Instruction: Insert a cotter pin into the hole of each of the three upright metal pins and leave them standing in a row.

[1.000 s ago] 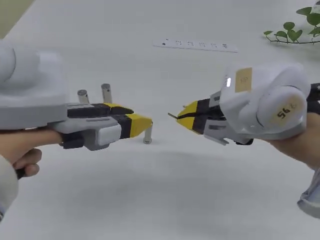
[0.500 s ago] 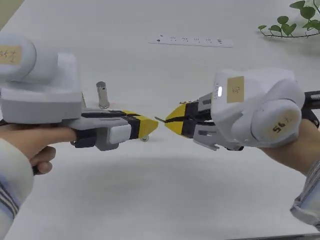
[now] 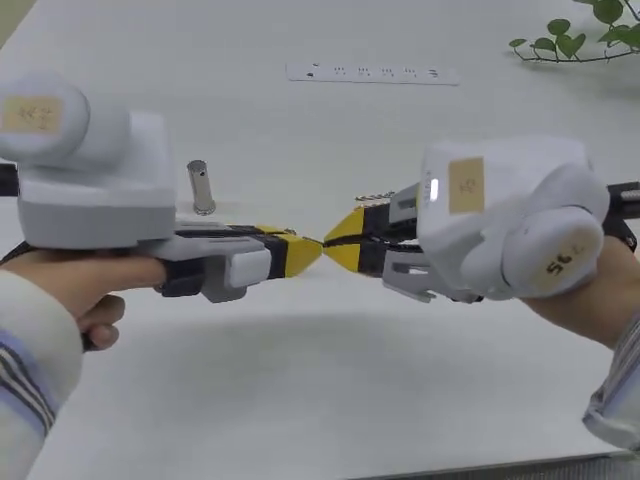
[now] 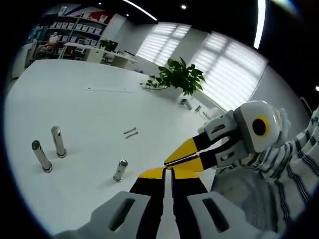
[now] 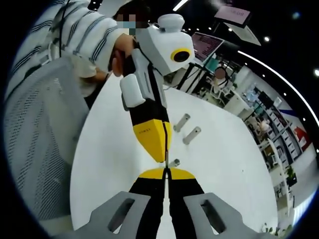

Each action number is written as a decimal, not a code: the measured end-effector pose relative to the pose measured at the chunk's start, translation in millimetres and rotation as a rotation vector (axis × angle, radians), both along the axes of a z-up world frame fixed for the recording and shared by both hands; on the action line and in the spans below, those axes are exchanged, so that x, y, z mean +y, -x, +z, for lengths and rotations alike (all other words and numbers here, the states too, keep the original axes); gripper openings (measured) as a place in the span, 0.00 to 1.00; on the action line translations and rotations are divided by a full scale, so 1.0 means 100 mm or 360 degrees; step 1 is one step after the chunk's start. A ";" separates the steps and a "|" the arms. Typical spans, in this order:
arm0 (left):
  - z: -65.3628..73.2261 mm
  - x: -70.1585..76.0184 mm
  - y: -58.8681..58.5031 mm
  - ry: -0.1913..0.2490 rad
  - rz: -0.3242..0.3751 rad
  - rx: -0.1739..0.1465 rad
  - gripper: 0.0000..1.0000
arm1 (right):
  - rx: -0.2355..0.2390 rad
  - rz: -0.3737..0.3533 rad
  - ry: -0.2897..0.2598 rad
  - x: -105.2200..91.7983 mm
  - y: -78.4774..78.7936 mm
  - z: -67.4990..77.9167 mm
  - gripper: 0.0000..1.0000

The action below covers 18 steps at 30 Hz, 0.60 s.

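On the near side of the power strip (image 3: 372,73), over the white workbench (image 3: 330,400), the left gripper (image 3: 308,253) and the right gripper (image 3: 336,244) meet tip to tip. The left jaws are pressed together. The right jaws are clenched on a thin cotter pin (image 3: 321,243), of which little more than the tip shows, reaching to the left tips.

In the left gripper view, three metal pins stand on the bench on this side of the power strip. The first metal pin (image 4: 41,156) and second metal pin (image 4: 58,141) stand close together. The third metal pin (image 4: 120,170) is apart from them, just beside the meeting tips. Loose cotter pins (image 4: 130,132) lie flat between the power strip and the third metal pin. A potted plant (image 4: 177,74) stands beyond the power strip.
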<state>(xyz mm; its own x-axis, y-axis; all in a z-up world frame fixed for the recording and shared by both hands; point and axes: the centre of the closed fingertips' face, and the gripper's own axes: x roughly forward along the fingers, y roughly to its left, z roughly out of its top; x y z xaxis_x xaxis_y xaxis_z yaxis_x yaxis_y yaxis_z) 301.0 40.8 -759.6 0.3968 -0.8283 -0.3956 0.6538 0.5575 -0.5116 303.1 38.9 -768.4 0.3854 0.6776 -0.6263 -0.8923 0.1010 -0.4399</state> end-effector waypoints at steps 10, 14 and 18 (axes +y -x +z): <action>0.01 -0.01 -0.02 0.0031 0.0033 0.0032 0.02 | 0.0002 0.0022 0.0011 0.00 0.04 -0.02 0.02; 0.00 -0.01 -0.02 0.0036 0.0040 0.0056 0.01 | 0.0000 0.0022 0.0012 -0.01 0.04 -0.02 0.02; -0.01 -0.02 0.00 0.0036 0.0029 0.0072 0.01 | 0.0012 0.0024 0.0013 -0.01 0.06 -0.03 0.02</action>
<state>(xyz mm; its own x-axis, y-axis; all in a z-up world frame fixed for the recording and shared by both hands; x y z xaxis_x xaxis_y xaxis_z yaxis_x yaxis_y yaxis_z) 300.8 39.0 -760.9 0.3942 -0.8300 -0.3946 0.6196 0.5571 -0.5529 296.8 37.7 -771.7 0.3705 0.6779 -0.6350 -0.8971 0.0839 -0.4339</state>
